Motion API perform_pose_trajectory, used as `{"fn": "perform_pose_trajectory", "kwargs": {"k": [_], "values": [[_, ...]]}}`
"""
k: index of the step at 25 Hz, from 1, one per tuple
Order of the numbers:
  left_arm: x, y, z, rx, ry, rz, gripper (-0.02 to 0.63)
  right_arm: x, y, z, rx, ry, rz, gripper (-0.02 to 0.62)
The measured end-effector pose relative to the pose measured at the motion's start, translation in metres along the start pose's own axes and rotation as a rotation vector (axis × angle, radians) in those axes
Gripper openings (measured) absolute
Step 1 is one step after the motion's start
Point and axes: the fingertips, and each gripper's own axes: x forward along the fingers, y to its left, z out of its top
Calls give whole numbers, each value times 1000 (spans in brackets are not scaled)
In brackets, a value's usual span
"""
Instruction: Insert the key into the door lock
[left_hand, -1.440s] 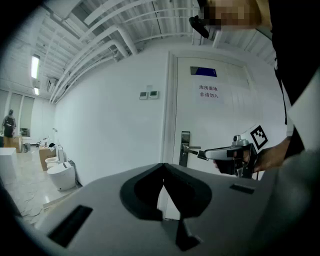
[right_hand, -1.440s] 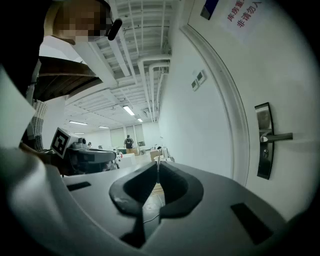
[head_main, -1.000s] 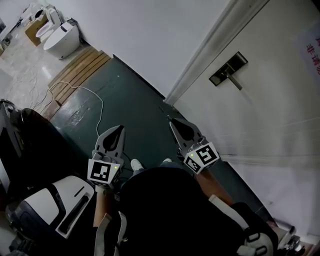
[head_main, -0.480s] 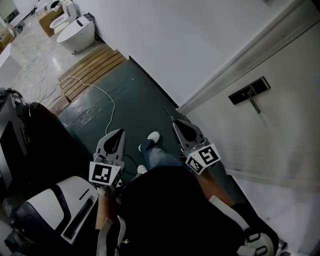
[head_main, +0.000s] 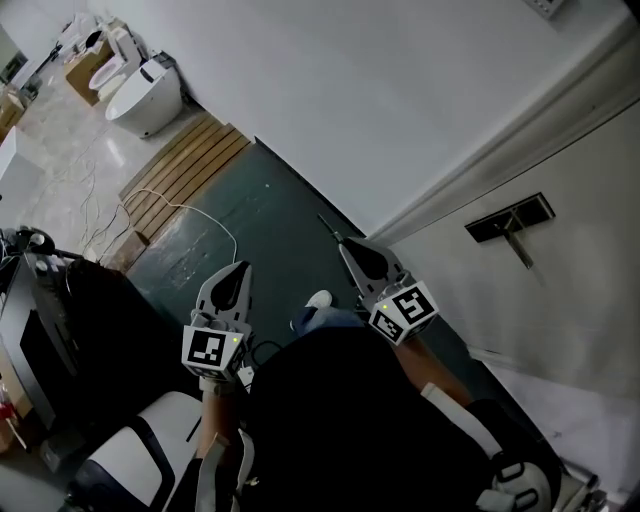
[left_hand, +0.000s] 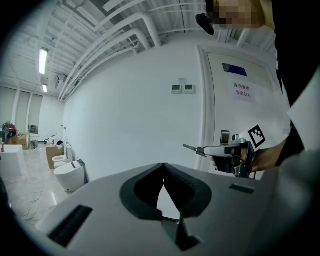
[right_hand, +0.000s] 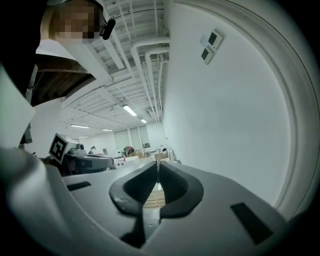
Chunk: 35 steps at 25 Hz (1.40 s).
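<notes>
- Filling the head view from 11 to 1 o'clock, a white wall (head_main: 330, 90) meets the floor along a slanting line.
- The door (head_main: 570, 300) takes up the 3 to 5 o'clock part of that view, pale and shut inside its white frame.
- A dark green floor mat (head_main: 270, 210) runs along the foot of the wall, from the centre toward 6 o'clock.
- Wooden slats (head_main: 180, 170) border the mat's far end at 10 o'clock. Beyond them, two white toilets (head_main: 145, 85) stand on the pale floor at 11 o'clock.
- A white cable (head_main: 205, 212) loops over the slats and onto the mat.
- The left claw (head_main: 240, 266) is held low at 7 o'clock of centre. Its own view shows the tips pressed together with nothing between them.
- The right claw (head_main: 344, 241) sits just right of centre, its tips pointing toward 11 o'clock. It is clamped on the key.
- A white shoe (head_main: 320, 298) of the person shows between the two claws.
- The door lock (head_main: 510, 218), a dark plate with a lever, sits on the door at 3 o'clock, well apart from the right claw.
- The key (head_main: 330, 228) juts as a thin blade from the right claw's tips, out over the mat and not touching the lock. In the right gripper view it shows only as a pale sliver (right_hand: 158, 161) pinched between the pads.
</notes>
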Motion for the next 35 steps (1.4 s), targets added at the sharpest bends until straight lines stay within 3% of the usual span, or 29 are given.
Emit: {"fn": "perform_pose_trajectory", "kwargs": {"k": [5, 14, 22, 35], "values": [[81, 3, 26, -4, 9, -76, 8, 16, -60, 17, 23, -20, -56, 32], [199, -17, 50, 63, 29, -260, 8, 20, -151, 29, 91, -70, -204, 32], [278, -74, 47, 110, 78, -520, 9, -28, -216, 22, 182, -116, -447, 32], [376, -199, 51, 249, 134, -1060, 8, -131, -276, 13, 275, -237, -917, 32]]}}
